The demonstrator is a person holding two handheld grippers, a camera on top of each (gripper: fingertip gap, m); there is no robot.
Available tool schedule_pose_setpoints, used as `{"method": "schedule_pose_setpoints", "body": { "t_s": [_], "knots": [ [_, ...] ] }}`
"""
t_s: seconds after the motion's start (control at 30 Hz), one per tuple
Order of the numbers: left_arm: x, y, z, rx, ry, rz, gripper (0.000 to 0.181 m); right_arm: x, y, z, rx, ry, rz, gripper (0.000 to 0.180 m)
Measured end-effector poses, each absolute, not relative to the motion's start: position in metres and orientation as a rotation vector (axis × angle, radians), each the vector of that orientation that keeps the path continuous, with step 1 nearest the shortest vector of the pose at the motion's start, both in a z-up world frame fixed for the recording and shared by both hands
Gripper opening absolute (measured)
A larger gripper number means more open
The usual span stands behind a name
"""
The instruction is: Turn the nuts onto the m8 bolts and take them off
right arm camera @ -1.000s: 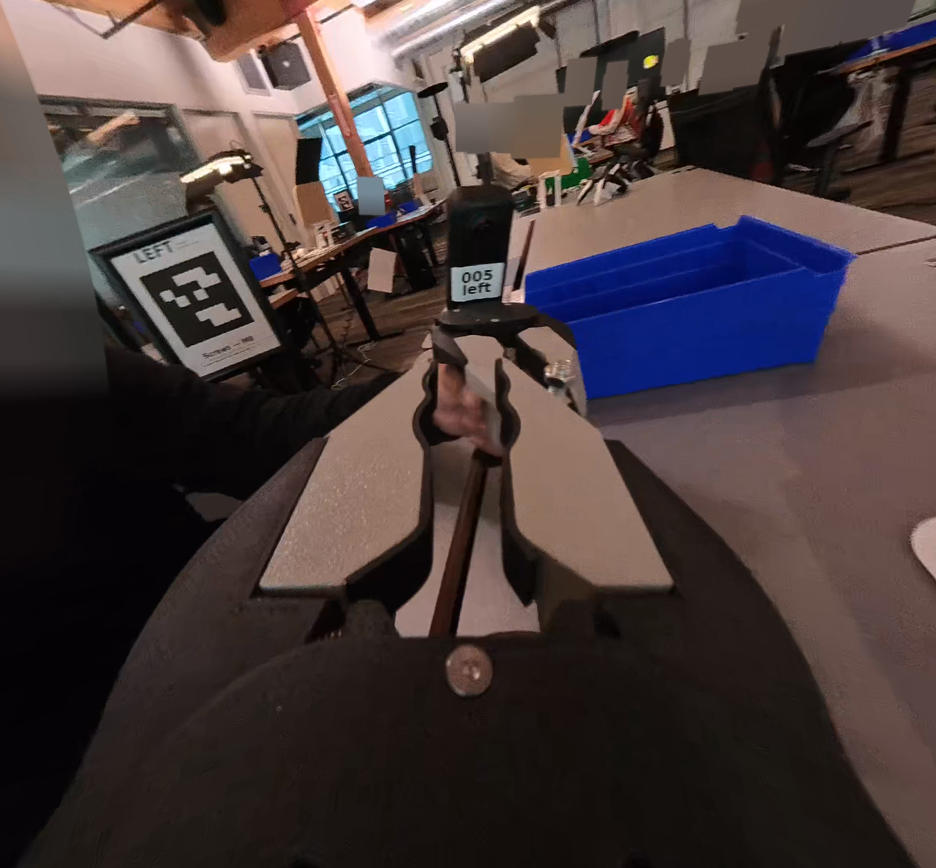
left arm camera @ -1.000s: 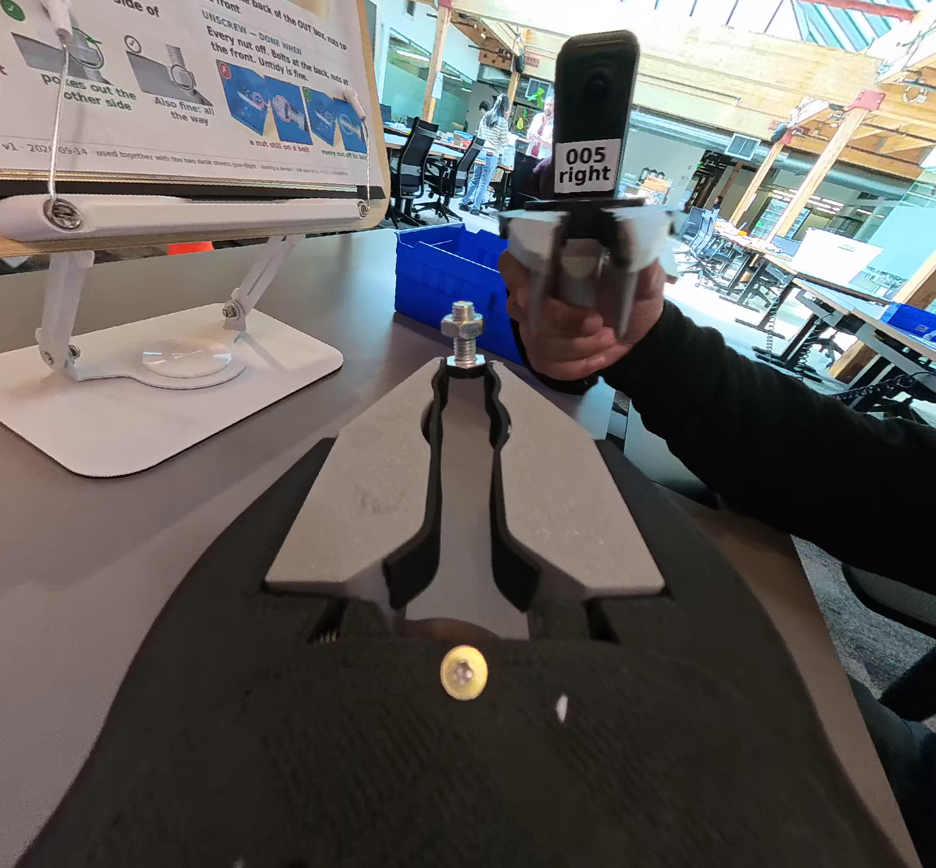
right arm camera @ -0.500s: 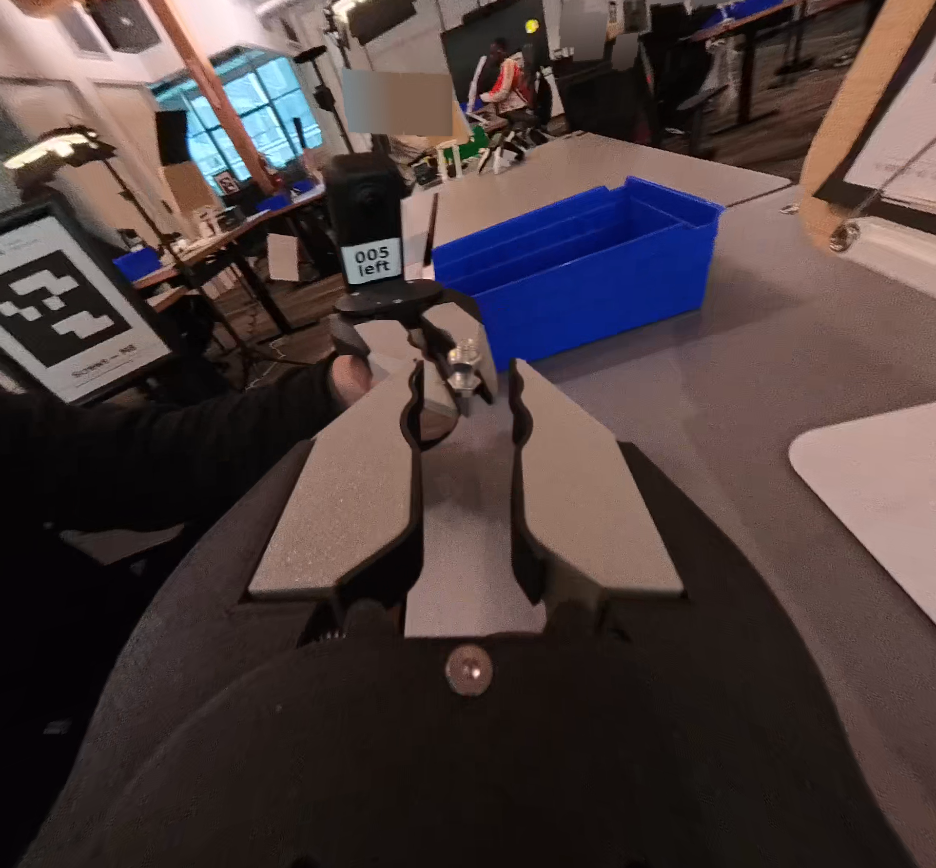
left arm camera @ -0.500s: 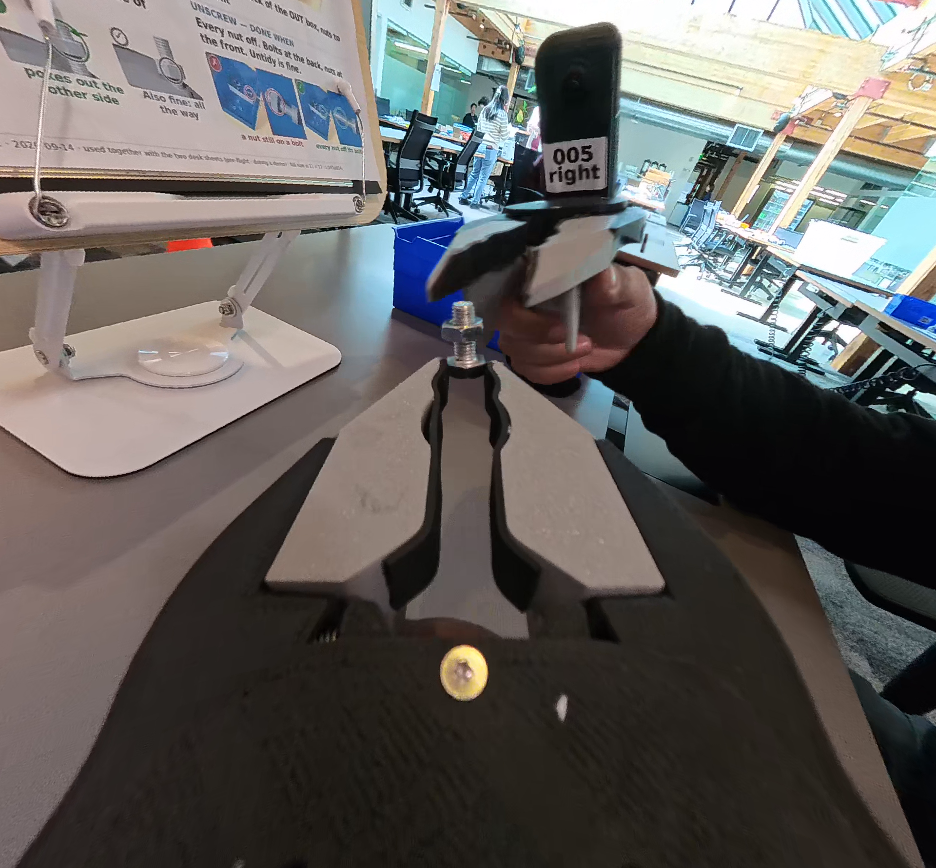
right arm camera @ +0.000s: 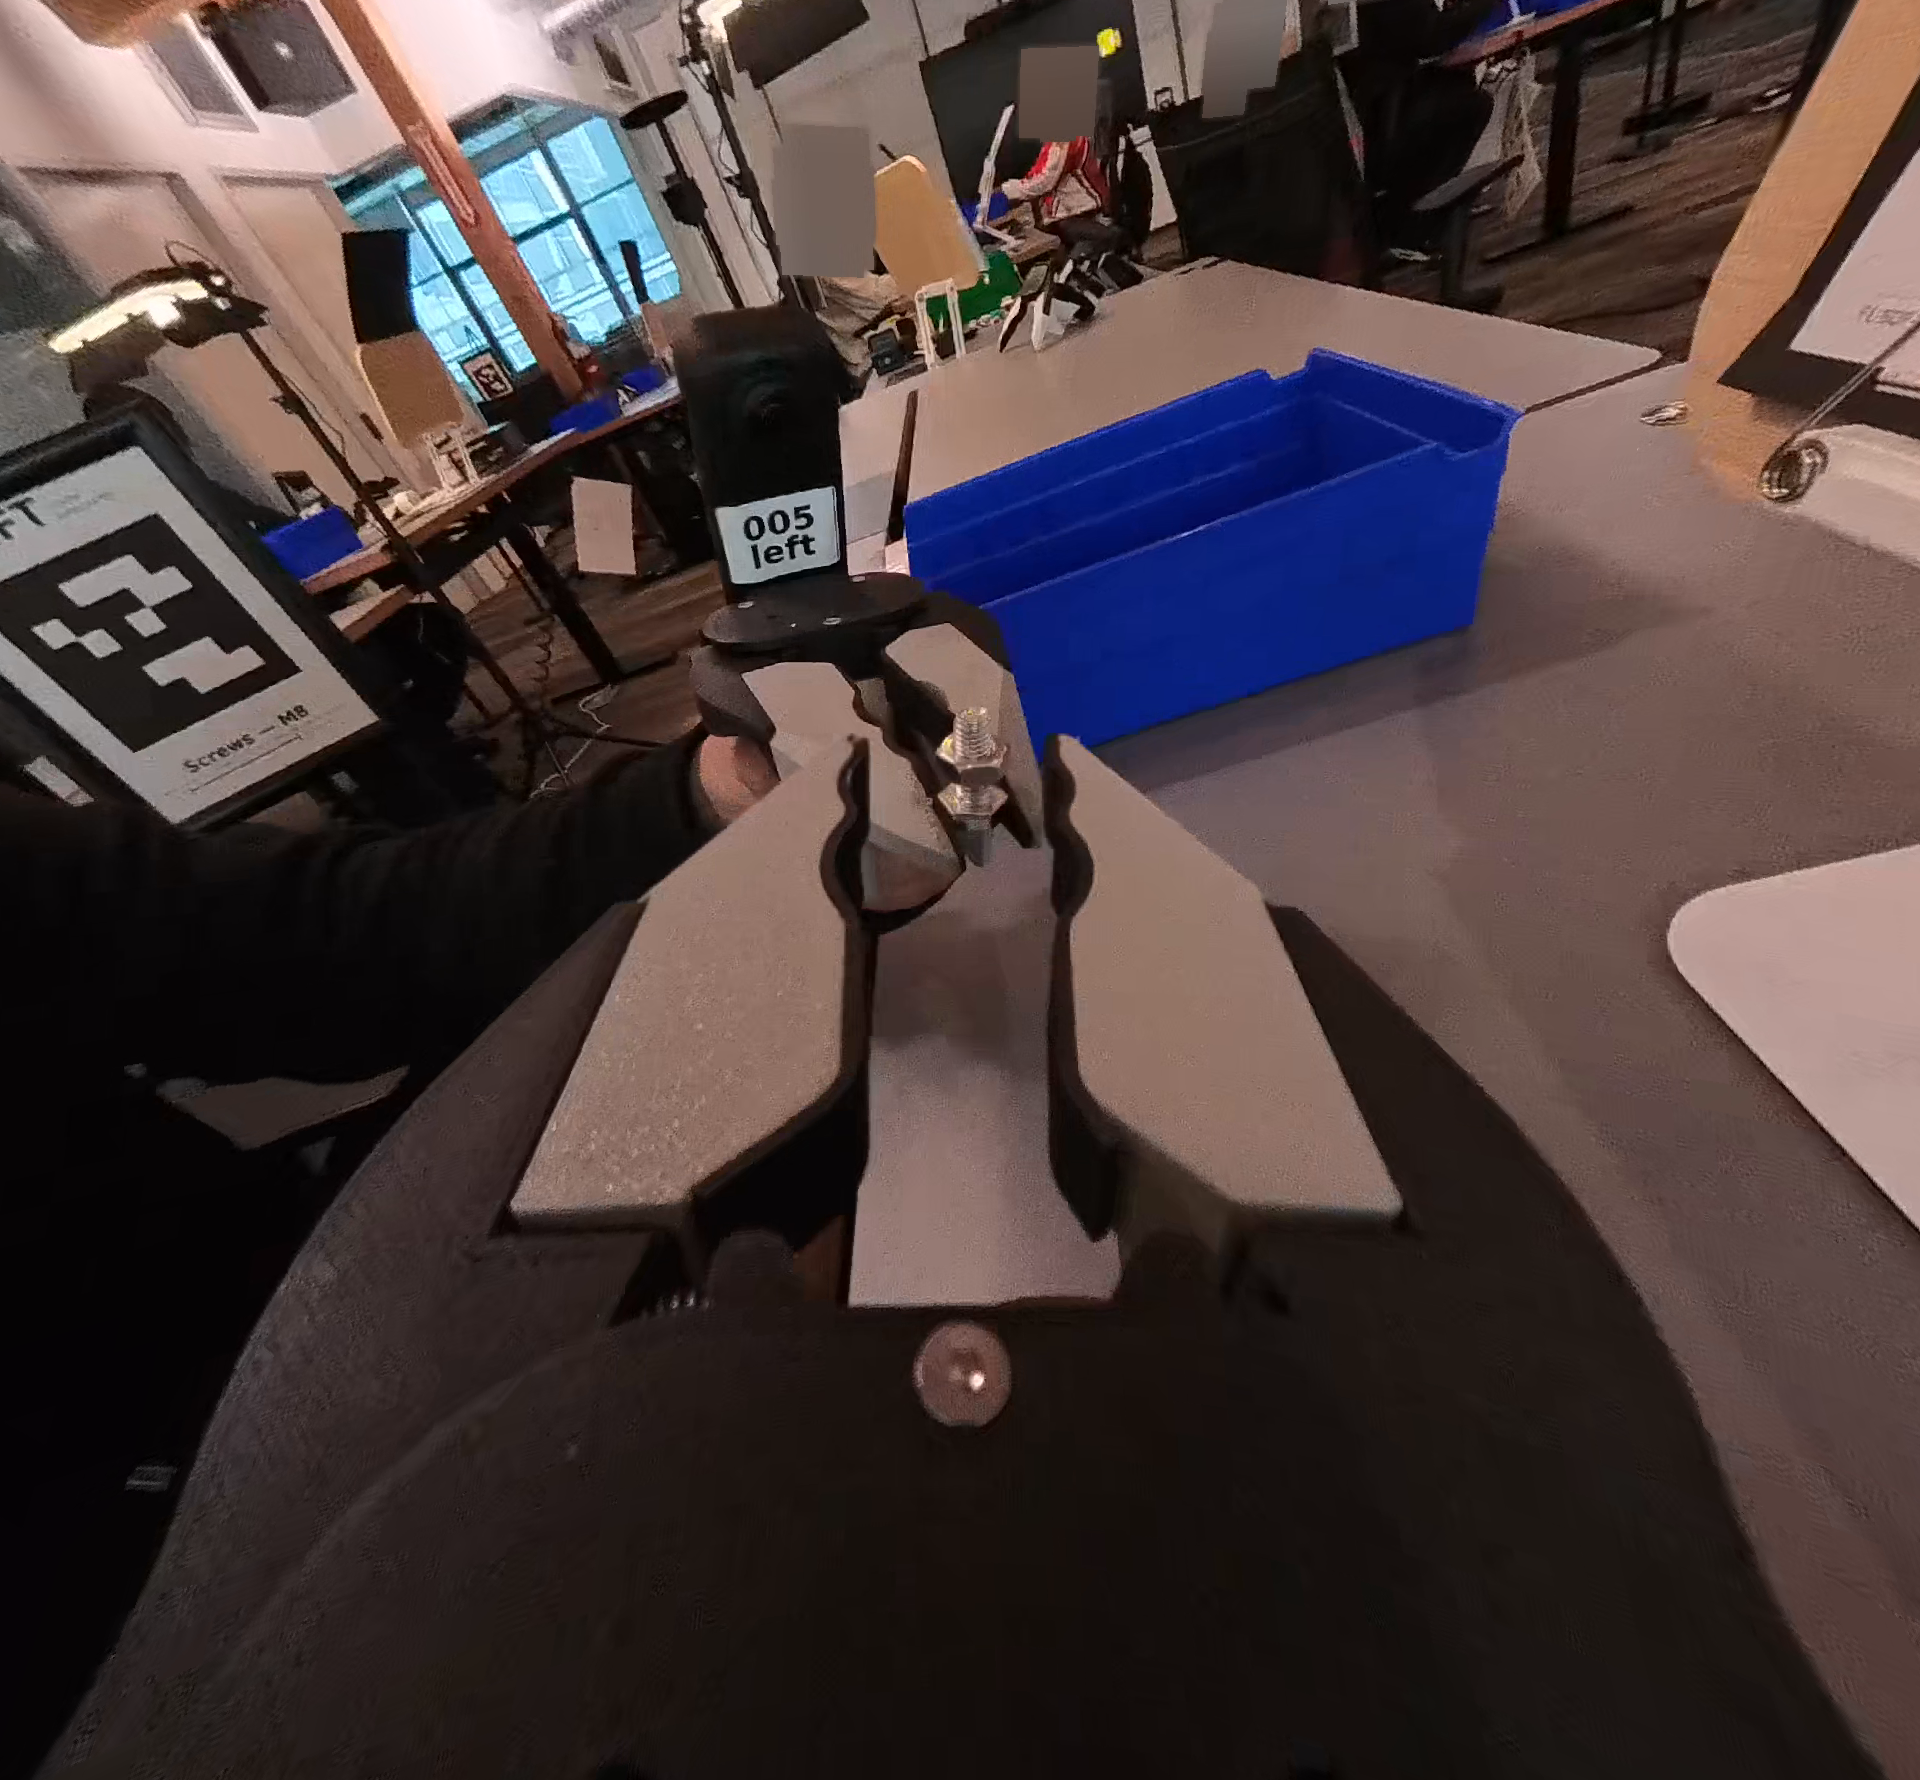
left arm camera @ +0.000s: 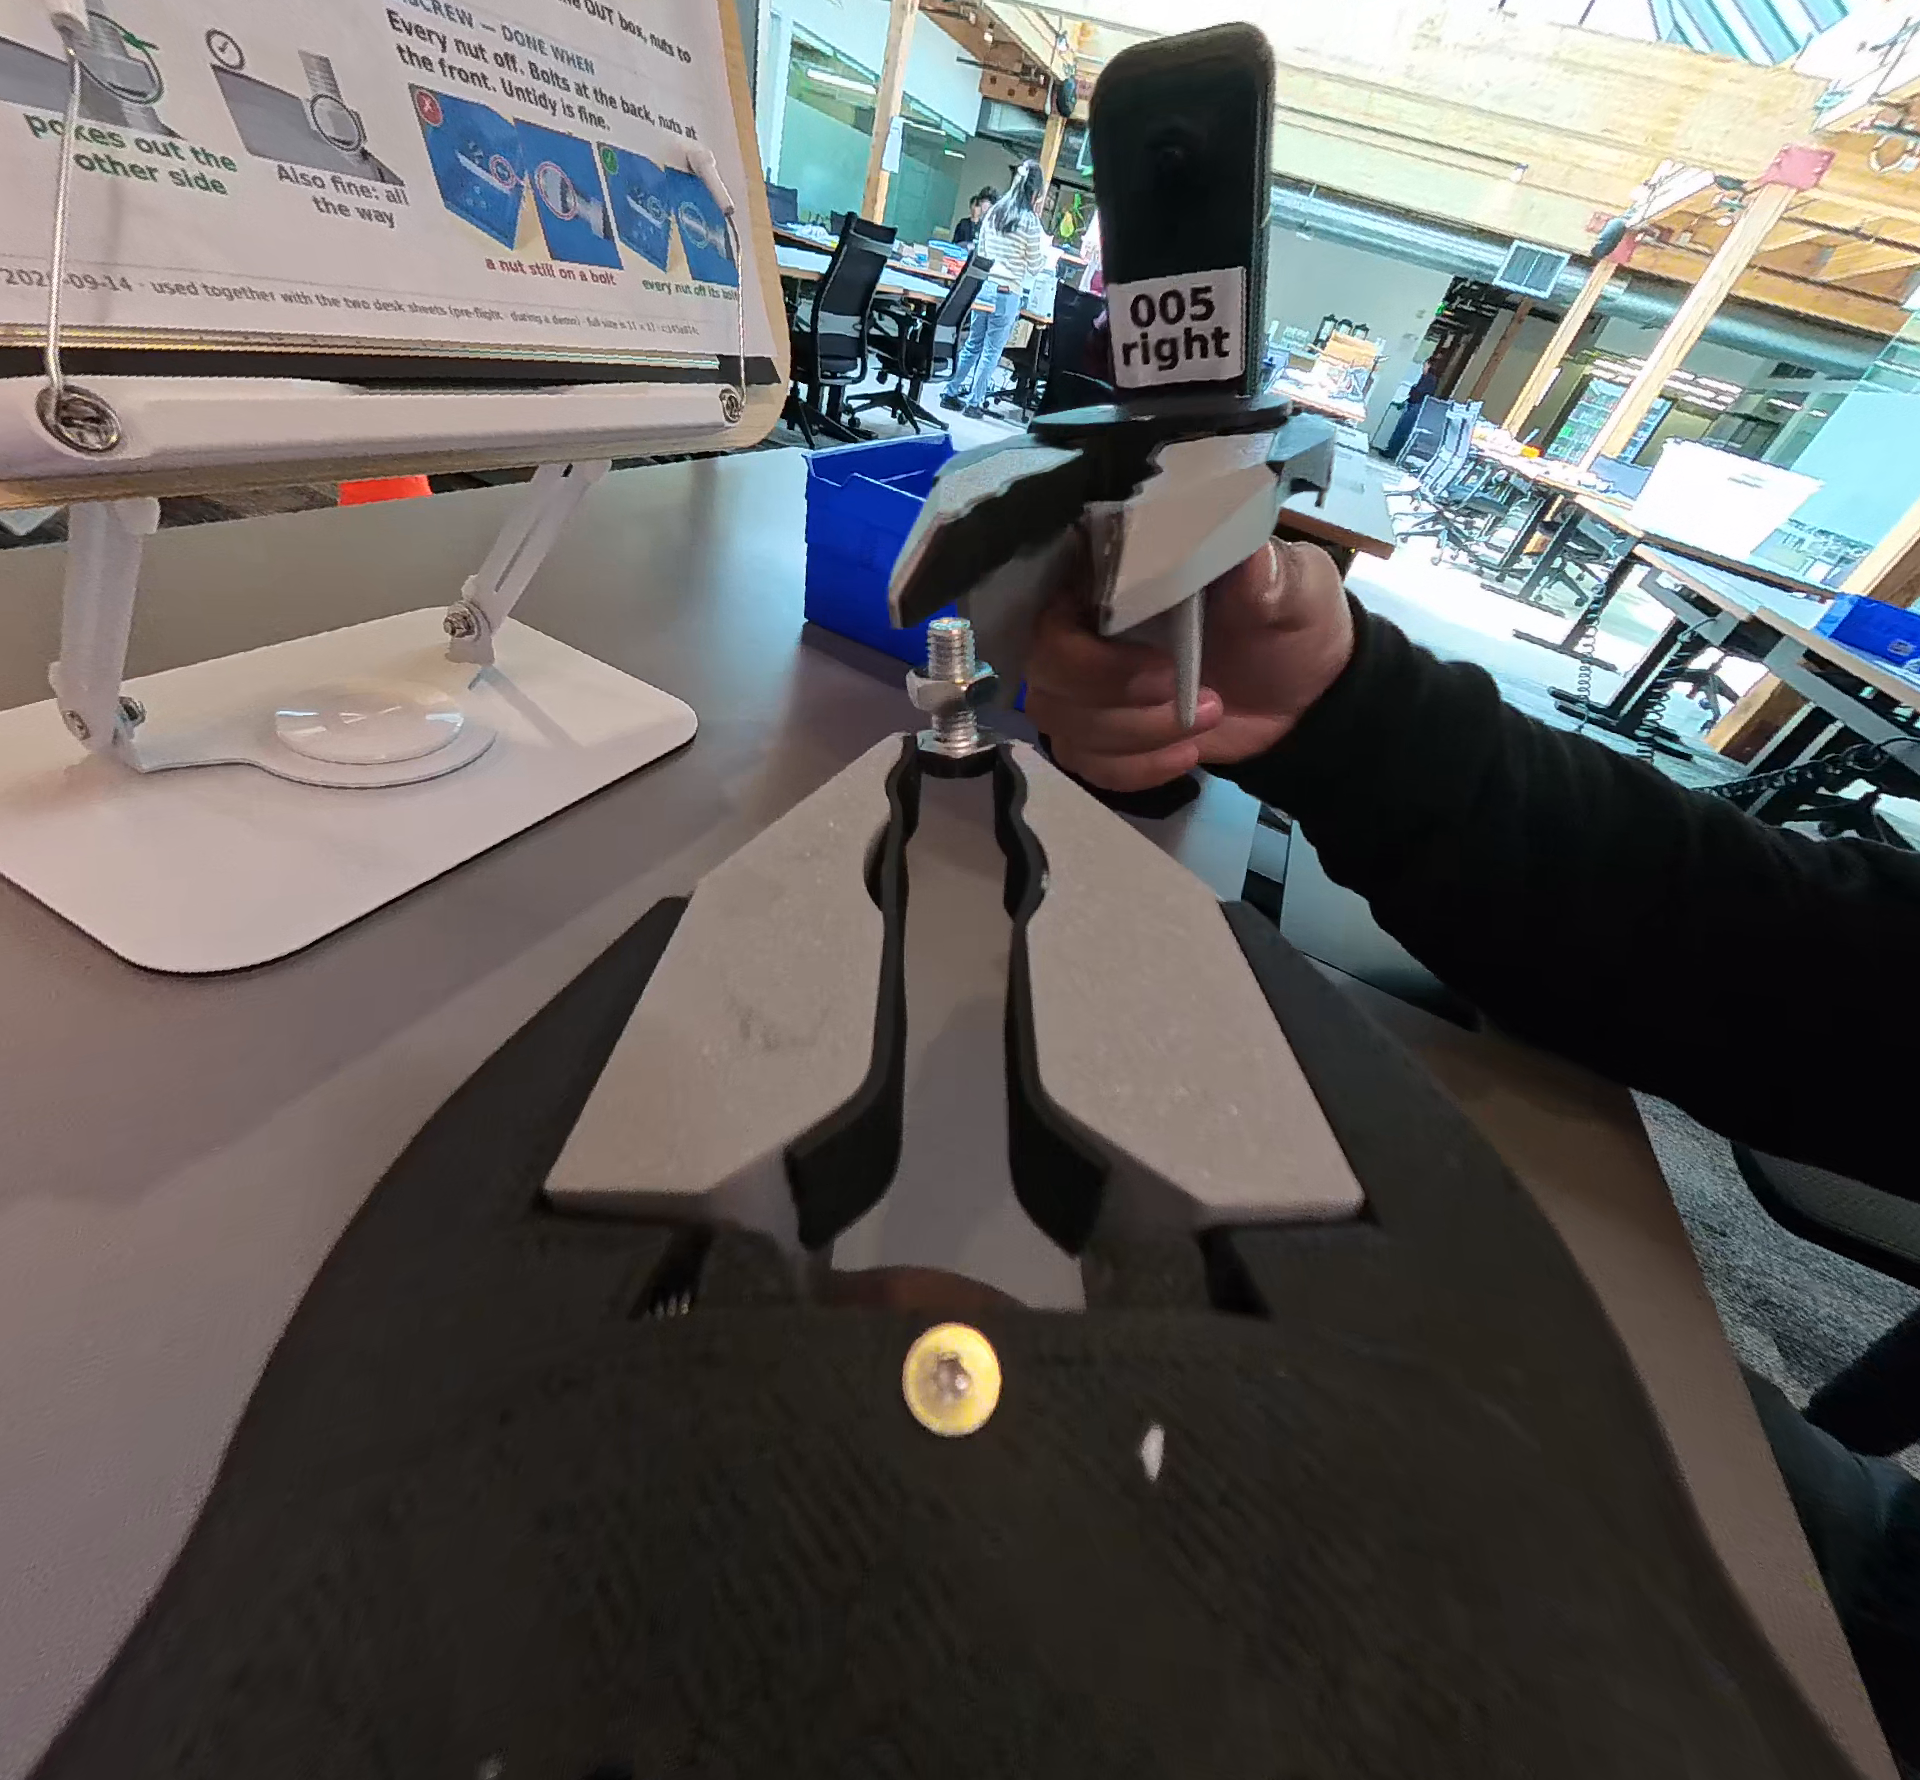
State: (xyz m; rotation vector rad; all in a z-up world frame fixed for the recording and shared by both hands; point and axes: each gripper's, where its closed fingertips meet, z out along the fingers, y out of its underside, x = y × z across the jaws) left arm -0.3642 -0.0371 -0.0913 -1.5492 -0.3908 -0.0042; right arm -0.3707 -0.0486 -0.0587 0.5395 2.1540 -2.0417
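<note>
My left gripper point(left arm camera: 954, 759) is shut on the head of a silver M8 bolt point(left arm camera: 948, 650), which stands upright out of its tips. A hex nut point(left arm camera: 951, 688) sits partway down the thread. My right gripper point(right arm camera: 956, 774) is open. In the right wrist view the bolt point(right arm camera: 974, 728) and nut point(right arm camera: 971, 756) show in the gap just beyond its tips, untouched. In the left wrist view the right gripper point(left arm camera: 1008, 613) is tilted, held by a hand just above and behind the bolt. The left gripper point(right arm camera: 971, 842) faces the right one.
A blue bin point(right arm camera: 1195, 567) stands on the grey table point(right arm camera: 1558, 795) behind the bolt; it also shows in the left wrist view point(left arm camera: 862, 525). A white stand point(left arm camera: 312, 795) with an instruction sheet point(left arm camera: 364, 120) is at the left. A framed marker sign point(right arm camera: 156, 629) stands off the table. My left and right fingertips are right by each other.
My right gripper has opened, turned, and moved in until the bolt and nut lie between its tips. My left gripper has kept hold of the bolt and barely moved.
</note>
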Motion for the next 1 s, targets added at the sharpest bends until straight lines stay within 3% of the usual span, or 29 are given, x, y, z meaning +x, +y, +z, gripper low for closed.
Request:
{"method": "schedule_pose_setpoints", "body": {
  "t_s": [0.17, 0.27, 0.3, 0.5, 0.67, 0.7, 0.77, 1.0],
  "knots": [
    [-0.365, -0.037, -0.092, -1.549, -0.394, -0.006, 0.012, -0.373, -0.055, -0.07, 0.568, 2.222, -1.985, 0.035],
    [-0.365, -0.039, -0.09, -1.538, -0.394, -0.006, 0.012, -0.355, -0.056, -0.062, 0.444, 2.119, -1.975, 0.029],
    [-0.367, -0.04, -0.089, -1.535, -0.402, -0.001, 0.012, -0.346, -0.053, -0.056, 0.376, 2.072, -1.972, 0.005],
    [-0.364, -0.036, -0.092, -1.554, -0.391, -0.006, 0.012, -0.366, -0.046, -0.055, 0.509, 2.133, -2.038, 0.027],
    [-0.366, -0.038, -0.092, -1.551, -0.4, -0.002, 0.012, -0.364, -0.056, -0.07, 0.518, 2.217, -1.955, 0.032],
    [-0.366, -0.038, -0.092, -1.548, -0.401, -0.001, 0.012, -0.357, -0.057, -0.067, 0.465, 2.191, -1.948, 0.03],
    [-0.369, -0.041, -0.091, -1.539, -0.411, 0.0, 0.012, -0.333, -0.053, -0.05, 0.279, 2.042, -1.961, 0.0],
    [-0.364, -0.036, -0.092, -1.554, -0.391, -0.007, 0.012, -0.37, -0.046, -0.06, 0.558, 2.178, -2.014, 0.03]
  ]
}}
